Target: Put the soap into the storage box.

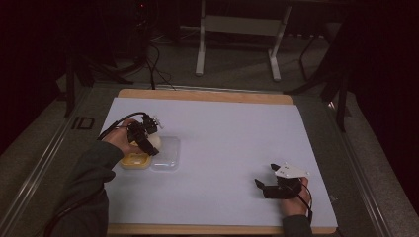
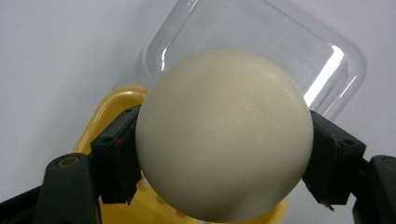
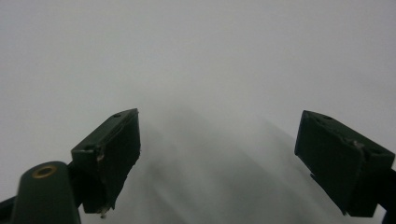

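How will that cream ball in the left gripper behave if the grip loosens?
The cream ball looks smooth and slightly glossy, so it could slip between the left gripper pads. It is round, so it would probably roll if set on the flat white table. The yellow tray below might catch it.

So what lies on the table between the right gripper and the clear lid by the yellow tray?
Nothing: in the high view the white table cover is bare between the right gripper and the clear lid.
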